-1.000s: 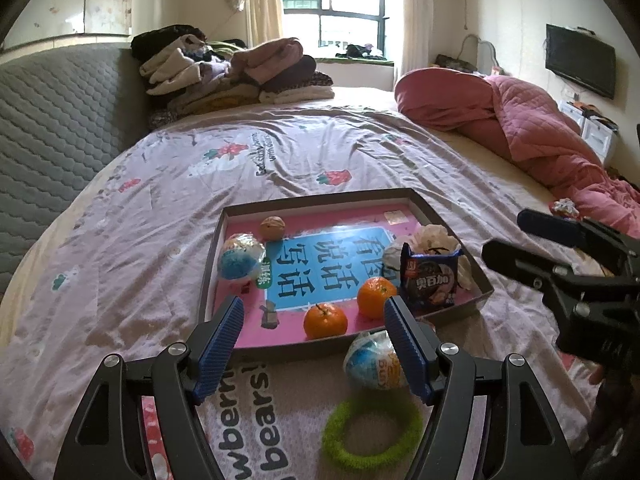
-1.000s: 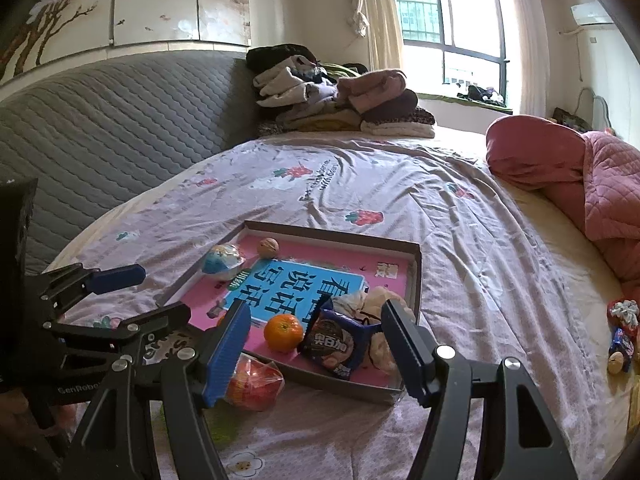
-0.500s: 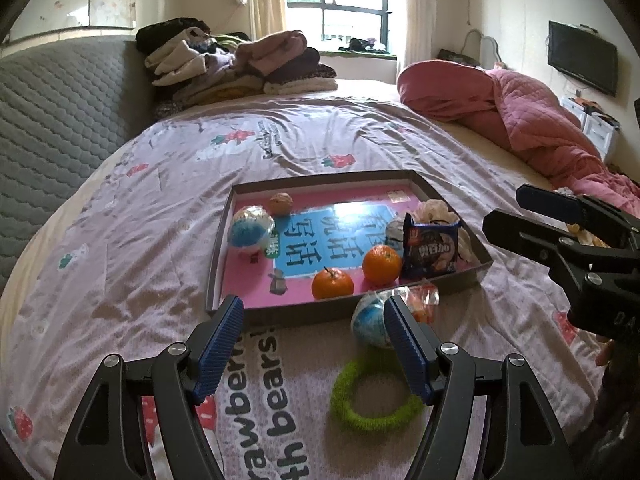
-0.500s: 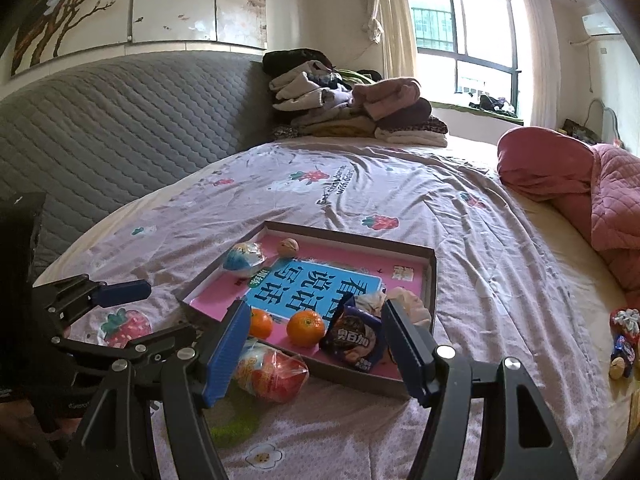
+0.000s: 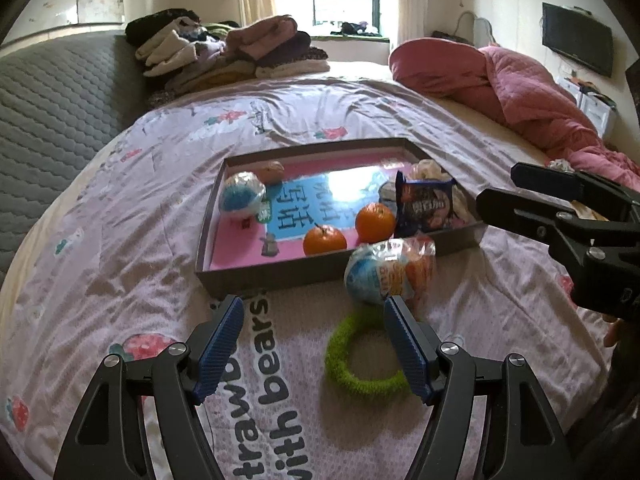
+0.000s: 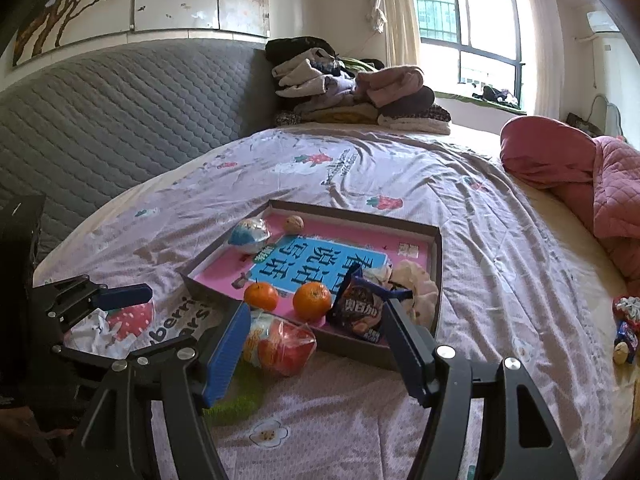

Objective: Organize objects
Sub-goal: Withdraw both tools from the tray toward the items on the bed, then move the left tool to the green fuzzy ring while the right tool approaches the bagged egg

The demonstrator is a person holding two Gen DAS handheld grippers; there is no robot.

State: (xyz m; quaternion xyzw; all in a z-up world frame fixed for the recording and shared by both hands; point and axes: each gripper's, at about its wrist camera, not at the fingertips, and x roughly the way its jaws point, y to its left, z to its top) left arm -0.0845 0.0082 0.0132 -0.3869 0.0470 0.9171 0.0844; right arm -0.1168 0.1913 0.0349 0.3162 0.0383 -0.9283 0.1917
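A shallow brown tray point(image 5: 280, 276) with a pink and blue floor lies on the bed sheet. It holds two oranges point(image 5: 325, 240), a dark snack packet point(image 5: 426, 208), a blue-white wrapped egg point(image 5: 242, 197), a walnut point(image 5: 270, 170) and a pale crumpled thing. Just outside its near wall lie a wrapped egg toy point(image 5: 384, 276) and a fuzzy green ring point(image 5: 352, 372). My left gripper point(image 5: 313, 308) hangs open above the ring's left side, its right finger over the ring. My right gripper point(image 6: 316, 312) is open and empty, near the egg toy point(image 6: 280, 344) and the tray's near rim point(image 6: 352, 348).
A grey quilted headboard point(image 6: 100, 120) runs along the left. Folded clothes point(image 5: 224, 52) are piled at the far end, and a pink quilt point(image 5: 520, 92) is heaped on the right. Small wrapped things point(image 6: 624, 332) lie at the bed's right edge.
Both grippers have drawn back from the tray and sunk a little; the green ring and egg toy show more fully in the left wrist view. Nothing on the bed has moved.
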